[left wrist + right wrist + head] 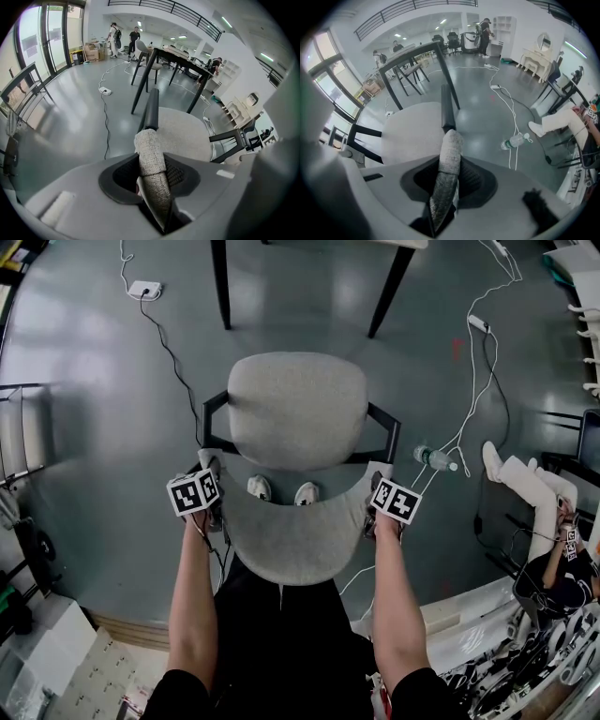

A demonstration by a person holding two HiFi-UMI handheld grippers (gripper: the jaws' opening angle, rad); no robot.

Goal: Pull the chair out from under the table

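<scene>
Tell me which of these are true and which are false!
1. The left tool and the right tool both pinch the backrest. True.
2. The seat is bright red. False: it is gray fabric.
3. A water bottle lies on the floor. True.
4. The seat is hidden under the table. False: the whole seat shows, on the near side of the table legs.
</scene>
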